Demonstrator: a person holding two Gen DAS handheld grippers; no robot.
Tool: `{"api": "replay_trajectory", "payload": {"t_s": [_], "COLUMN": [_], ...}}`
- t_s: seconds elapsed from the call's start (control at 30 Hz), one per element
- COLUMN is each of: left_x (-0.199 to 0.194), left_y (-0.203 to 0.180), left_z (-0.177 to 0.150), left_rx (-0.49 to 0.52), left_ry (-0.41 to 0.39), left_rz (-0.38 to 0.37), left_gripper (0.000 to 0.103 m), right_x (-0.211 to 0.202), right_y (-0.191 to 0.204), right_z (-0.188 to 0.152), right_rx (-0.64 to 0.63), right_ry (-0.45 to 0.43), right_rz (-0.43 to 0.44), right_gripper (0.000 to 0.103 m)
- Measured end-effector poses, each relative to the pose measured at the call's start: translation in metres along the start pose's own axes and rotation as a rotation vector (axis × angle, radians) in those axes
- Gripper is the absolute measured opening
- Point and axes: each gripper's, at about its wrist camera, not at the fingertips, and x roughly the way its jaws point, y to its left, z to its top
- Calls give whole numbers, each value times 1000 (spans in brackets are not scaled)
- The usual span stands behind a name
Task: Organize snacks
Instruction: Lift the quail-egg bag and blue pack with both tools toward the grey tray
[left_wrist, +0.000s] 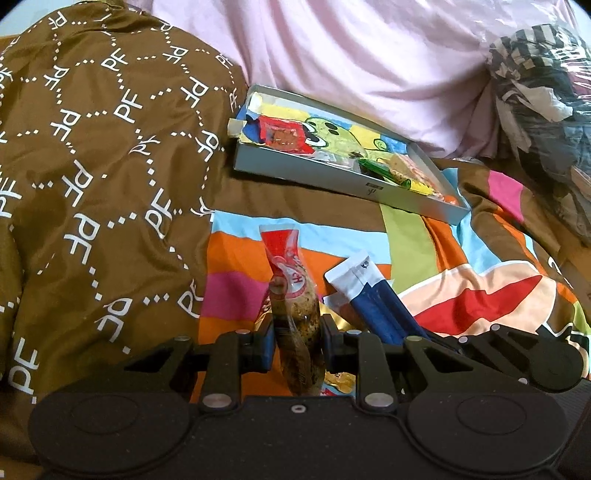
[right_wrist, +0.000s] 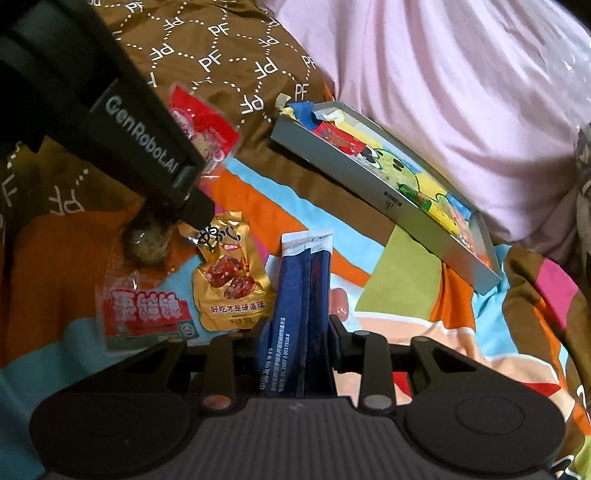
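Covering bed, colourful striped sheet (left_wrist: 461, 266), seemingly rumpled

The left gripper (left_wrist: 297, 334) clamps a clear snack packet with a red top (left_wrist: 291, 295) between its two black fingers. Just right of the fingers, blue and white stick sachets (left_wrist: 369, 295) lie on a colourful bedsheet (left_wrist: 461, 258). Farther ahead and to the right sits a shallow grey box (left_wrist: 332, 181) holding several snacks. A brown patterned quilt (left_wrist: 92, 166) is heaped on the left.
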Motion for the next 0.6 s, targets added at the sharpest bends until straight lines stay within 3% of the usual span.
{"api": "replay_trajectory", "payload": {"t_s": [0.6], "left_x": [-6], "left_y": [-20], "left_z": [15], "left_rx": [-36], "left_ry": [-58], "left_rz": [19], "left_gripper": [25], "right_x": [-11], "right_y": [-15], "right_z": [3], "right_rx": [9], "right_ry": [-51], "right_rz": [-44], "right_gripper": [35]}}
